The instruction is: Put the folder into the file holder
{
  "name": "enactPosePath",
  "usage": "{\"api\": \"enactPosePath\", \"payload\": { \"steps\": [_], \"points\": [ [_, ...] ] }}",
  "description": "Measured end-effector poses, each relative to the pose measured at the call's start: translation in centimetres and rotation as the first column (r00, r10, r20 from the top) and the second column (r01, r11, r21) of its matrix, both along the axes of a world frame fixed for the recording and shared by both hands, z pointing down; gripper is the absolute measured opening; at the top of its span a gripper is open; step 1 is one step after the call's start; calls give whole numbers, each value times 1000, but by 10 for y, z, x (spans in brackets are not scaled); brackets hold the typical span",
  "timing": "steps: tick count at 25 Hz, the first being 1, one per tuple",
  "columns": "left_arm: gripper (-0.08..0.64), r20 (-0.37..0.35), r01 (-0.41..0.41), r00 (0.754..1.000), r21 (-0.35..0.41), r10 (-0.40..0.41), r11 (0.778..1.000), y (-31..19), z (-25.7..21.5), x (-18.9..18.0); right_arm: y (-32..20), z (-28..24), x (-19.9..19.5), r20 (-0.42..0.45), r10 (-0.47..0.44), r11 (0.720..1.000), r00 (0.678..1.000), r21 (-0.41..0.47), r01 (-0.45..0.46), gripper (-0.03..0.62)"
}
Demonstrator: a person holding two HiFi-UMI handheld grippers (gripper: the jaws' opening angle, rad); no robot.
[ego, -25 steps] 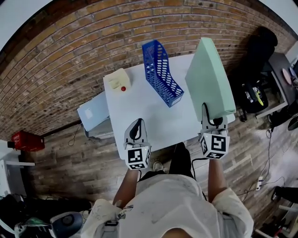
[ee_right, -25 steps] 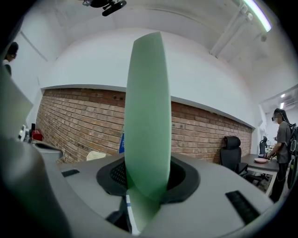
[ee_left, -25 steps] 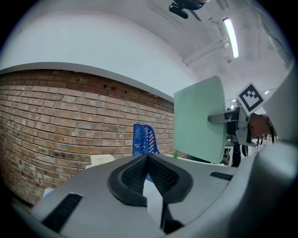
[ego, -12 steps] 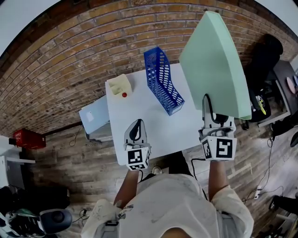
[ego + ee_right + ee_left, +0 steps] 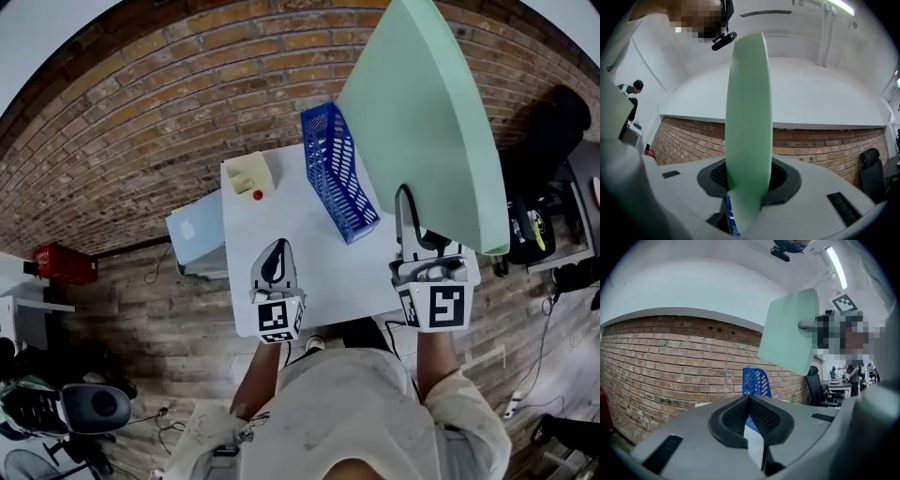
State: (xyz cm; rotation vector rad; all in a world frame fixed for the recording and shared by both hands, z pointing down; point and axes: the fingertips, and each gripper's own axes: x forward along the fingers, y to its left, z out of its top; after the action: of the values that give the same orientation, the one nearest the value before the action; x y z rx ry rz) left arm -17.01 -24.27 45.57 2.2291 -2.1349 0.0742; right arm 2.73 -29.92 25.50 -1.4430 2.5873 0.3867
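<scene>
Right gripper [image 5: 405, 211] is clamped on the bottom edge of the mint-green folder [image 5: 422, 122]. Its own view shows the folder edge-on and wedged between both jaws. The folder is held upright and off the table, up in the air over the right side of the white table [image 5: 319, 253]. It sits just right of the blue mesh file holder [image 5: 337, 173] and is not in it. From the head view the folder's left edge overlaps the holder's upper right corner, but I can't tell if they touch. The file holder stands on the table with nothing visible inside. Left gripper [image 5: 278, 253] hovers over the near-left part of the table, jaws closed together with nothing between them. A small cream box [image 5: 249, 172] sits at the far-left corner of the table, with a small red item [image 5: 258, 195] right beside it. A pale blue box [image 5: 195, 230] sits beside the table's left edge, lower down. Brick wall [image 5: 141, 103] runs behind the table.
</scene>
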Motion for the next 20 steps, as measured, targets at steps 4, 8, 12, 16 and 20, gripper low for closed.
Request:
{"api": "enactPosePath", "payload": {
  "steps": [4, 8, 12, 16, 20],
  "points": [
    [14, 4, 22, 1000, -17, -22, 1000, -5, 3, -4, -10, 6, -12, 3, -46, 999, 999, -20, 46, 149],
    [14, 14, 36, 999, -34, -35, 999, -9, 7, -8, -18, 14, -21, -4, -80, 996, 997, -44, 80, 149],
    [14, 18, 46, 999, -47, -45, 998, -14, 10, -10, -24, 25, -26, -3, -104, 992, 995, -72, 103, 149],
    [14, 16, 55, 998, -65, -54, 996, -15, 15, -8, -28, 36, -30, -9, -128, 987, 992, -102, 126, 150],
    [14, 13, 57, 998, -81, -56, 995, -17, 22, -4, -33, 49, -32, -26, -142, 982, 990, -128, 138, 150]
  ]
}}
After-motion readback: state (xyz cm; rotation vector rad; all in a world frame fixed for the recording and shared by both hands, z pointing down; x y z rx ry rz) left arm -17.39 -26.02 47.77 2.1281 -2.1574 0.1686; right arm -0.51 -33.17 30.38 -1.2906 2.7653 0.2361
